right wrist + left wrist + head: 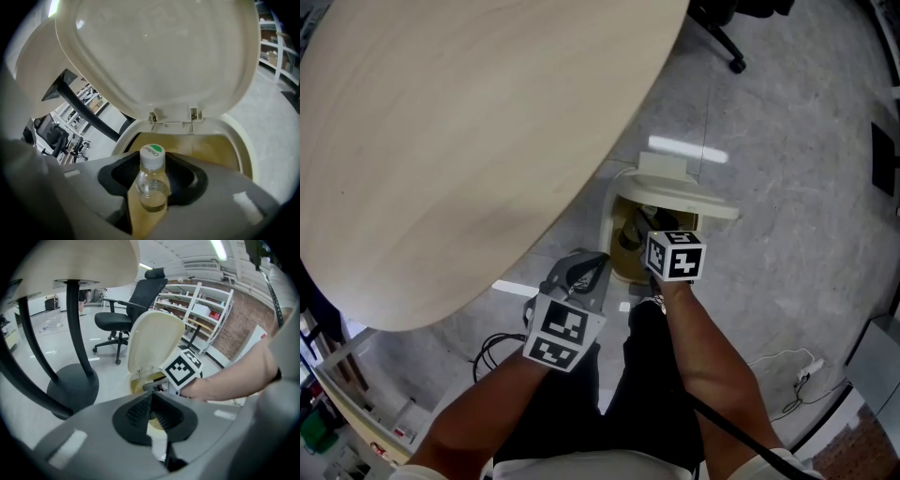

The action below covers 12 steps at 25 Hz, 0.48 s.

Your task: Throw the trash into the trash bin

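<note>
A cream trash bin (612, 212) stands on the floor by the table edge, its lid (680, 186) raised. My right gripper (152, 185) is shut on a small clear bottle (152, 180) with a white, green-marked cap and a little yellowish liquid. It holds the bottle upright just over the bin's rim (240, 137), under the raised lid (159, 56). My left gripper (151, 400) hangs beside the bin, left of the right one in the head view. Its pads meet at the tips with nothing between them. It looks at the lid (152, 341) and the right gripper's marker cube (183, 371).
The round pale wooden table (441, 122) overhangs the bin's left side; its black pedestal base (72, 386) stands to the left. A black office chair (133, 305) and white shelves (204, 310) stand farther off. Cables (492, 352) lie on the grey floor by my legs.
</note>
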{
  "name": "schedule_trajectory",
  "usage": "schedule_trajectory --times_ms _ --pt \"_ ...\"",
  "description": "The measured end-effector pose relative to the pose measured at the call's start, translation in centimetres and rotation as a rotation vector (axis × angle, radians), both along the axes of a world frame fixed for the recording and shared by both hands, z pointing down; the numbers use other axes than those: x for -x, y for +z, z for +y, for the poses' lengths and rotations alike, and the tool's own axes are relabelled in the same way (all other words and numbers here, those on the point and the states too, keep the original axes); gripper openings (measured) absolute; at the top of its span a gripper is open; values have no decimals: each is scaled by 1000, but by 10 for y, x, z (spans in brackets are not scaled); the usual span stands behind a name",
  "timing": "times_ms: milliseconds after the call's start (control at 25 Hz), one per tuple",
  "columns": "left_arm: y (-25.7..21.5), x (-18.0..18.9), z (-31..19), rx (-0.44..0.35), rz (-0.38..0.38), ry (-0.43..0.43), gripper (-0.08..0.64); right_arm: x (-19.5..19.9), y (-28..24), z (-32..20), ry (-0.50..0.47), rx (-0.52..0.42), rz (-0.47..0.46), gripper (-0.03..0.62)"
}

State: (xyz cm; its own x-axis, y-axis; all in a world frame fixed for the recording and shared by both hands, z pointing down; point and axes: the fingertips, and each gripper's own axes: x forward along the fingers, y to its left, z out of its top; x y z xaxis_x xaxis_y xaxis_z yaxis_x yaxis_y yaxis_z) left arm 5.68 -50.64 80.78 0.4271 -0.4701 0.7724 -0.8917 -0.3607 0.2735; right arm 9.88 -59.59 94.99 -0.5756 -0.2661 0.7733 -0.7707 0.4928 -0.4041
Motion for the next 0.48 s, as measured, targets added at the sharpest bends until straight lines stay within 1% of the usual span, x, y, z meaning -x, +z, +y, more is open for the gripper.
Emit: schedule_trajectory --times_ms 40,120,160,280,480 --pt "0 3 0 2 -1 -7 8 1 1 1 -15 -5 15 182" --pt "-2 5 1 6 -1 -15 8 1 1 4 -43 -5 46 267" --pt "-3 6 1 10 -1 -17 8 0 1 7 -50 6 49 296" --pt "-9 4 2 17 1 -24 8 -5 -6 15 -55 40 39 302" --pt "-37 0 -1 7 8 -24 8 -25 -38 30 -57 38 65 301"
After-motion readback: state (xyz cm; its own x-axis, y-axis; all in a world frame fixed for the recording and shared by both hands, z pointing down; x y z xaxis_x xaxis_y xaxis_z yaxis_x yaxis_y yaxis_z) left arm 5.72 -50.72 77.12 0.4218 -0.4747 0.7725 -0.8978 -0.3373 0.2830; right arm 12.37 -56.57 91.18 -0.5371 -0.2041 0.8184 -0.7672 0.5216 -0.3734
